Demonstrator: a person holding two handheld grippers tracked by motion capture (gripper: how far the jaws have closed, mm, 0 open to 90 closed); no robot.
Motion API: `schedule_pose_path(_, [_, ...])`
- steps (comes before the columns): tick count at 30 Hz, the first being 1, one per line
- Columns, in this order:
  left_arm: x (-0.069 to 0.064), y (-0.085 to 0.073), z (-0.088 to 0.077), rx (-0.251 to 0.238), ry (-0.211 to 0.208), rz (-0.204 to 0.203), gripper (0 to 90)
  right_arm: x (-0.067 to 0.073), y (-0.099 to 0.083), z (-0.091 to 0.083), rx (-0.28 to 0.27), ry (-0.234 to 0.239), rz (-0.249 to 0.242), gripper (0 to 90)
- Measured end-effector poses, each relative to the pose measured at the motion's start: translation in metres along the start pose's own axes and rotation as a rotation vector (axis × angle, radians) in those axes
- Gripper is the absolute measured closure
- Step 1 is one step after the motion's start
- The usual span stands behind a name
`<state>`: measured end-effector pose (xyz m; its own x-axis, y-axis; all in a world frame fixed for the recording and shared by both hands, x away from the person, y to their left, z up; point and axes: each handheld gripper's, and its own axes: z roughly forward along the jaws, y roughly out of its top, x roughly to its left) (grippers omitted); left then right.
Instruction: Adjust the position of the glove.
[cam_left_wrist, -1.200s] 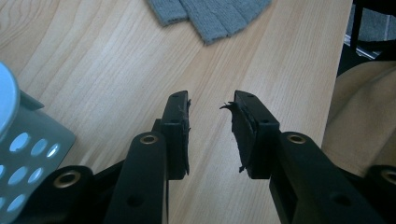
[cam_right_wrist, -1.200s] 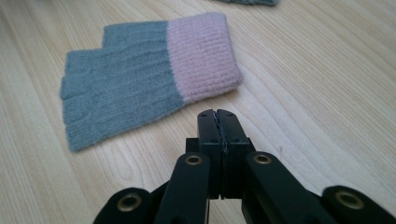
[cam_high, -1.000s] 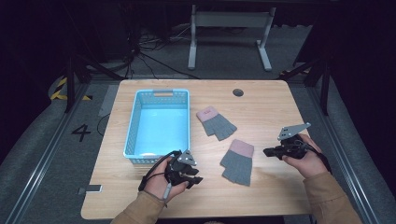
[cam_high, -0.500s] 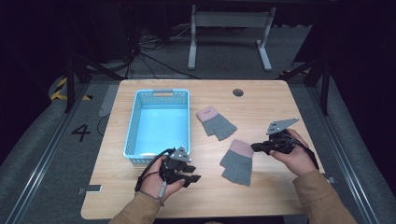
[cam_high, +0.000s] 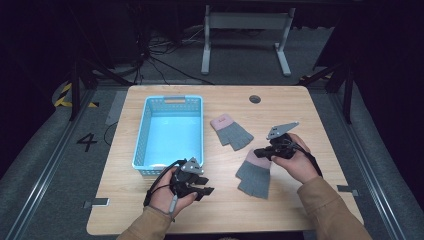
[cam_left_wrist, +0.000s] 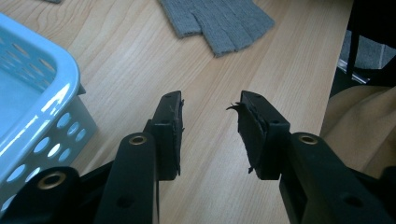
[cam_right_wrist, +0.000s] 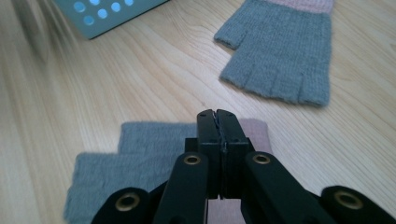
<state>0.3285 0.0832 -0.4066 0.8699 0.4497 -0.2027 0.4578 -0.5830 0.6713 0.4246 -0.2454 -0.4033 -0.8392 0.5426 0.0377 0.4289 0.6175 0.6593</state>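
At the table's left, a blue basket (cam_high: 170, 131) stands ready, likely to take the gloves. Just below its near corner, my left gripper (cam_high: 200, 186) hovers over bare wood, its jaws parted with nothing between them; they have just been opening, and I judge it is waiting its turn. Toward the middle, one grey glove with a pink cuff (cam_high: 231, 132) lies flat beside the basket, untouched. Below and to the right of it lies the nearer glove (cam_high: 255, 172), and my right gripper (cam_high: 259, 152) is over its pink cuff, jaws clenched together on nothing, so they must part before any grab. Nothing blocks the way to the basket.
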Motion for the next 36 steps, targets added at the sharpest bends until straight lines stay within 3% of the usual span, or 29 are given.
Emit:
schedule_pose_path(7, [0.001,-0.001,-0.001,0.004,0.001,-0.003,60.7,-0.005,0.011,0.024,0.036,-0.033,-0.021,90.0])
schedule_pose_path(18, [0.002,-0.001,0.000,0.001,0.004,0.000,60.0,-0.014,0.018,0.046,0.082,-0.062,-0.037,90.0])
schedule_pose_path(26, [0.001,-0.001,0.000,0.000,0.003,0.003,59.5,-0.018,0.015,0.051,0.108,-0.064,-0.020,90.0])
schedule_pose_path(36, [0.002,0.000,0.001,0.008,0.004,0.002,58.8,-0.016,0.011,0.043,0.128,-0.067,-0.021,90.0])
